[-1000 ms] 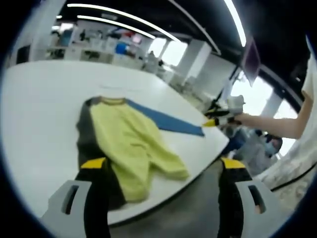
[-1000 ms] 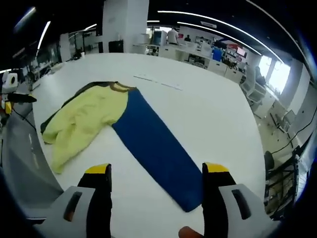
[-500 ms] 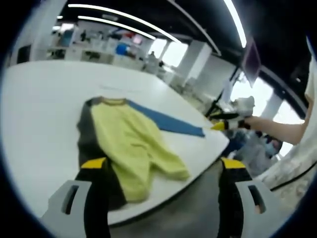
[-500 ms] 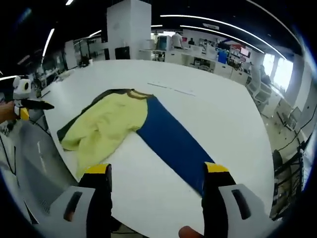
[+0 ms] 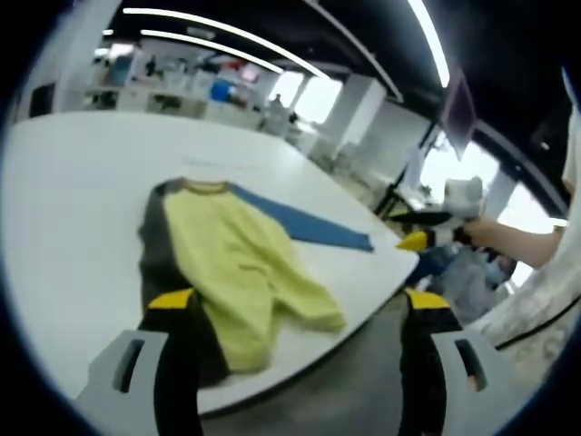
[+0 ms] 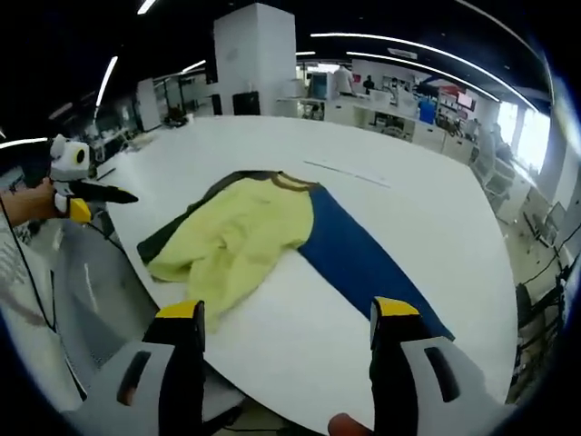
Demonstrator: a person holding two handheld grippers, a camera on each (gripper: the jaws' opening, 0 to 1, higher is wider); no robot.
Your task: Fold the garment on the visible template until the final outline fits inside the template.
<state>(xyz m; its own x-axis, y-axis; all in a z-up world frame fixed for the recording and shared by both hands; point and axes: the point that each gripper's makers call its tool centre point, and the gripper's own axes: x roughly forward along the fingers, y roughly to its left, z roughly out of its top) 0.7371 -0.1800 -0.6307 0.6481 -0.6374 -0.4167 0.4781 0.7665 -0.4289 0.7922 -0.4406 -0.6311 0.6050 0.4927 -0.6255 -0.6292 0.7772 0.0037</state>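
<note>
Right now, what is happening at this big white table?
A person holds tongs in each hand, both open and empty, off the edge of the white table. On it lies a yellow, dark and blue garment, rumpled and not yet folded, its blue sleeve stretched out flat. Neither the left tongs nor the right tongs touch it.

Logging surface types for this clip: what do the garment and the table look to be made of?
Garment: soft matte fabric in yellow, blue and dark panels; it creases and drapes limply. Table: smooth white hard top, probably laminate or painted board; flat with faint sheen, exact material unclear.
</note>
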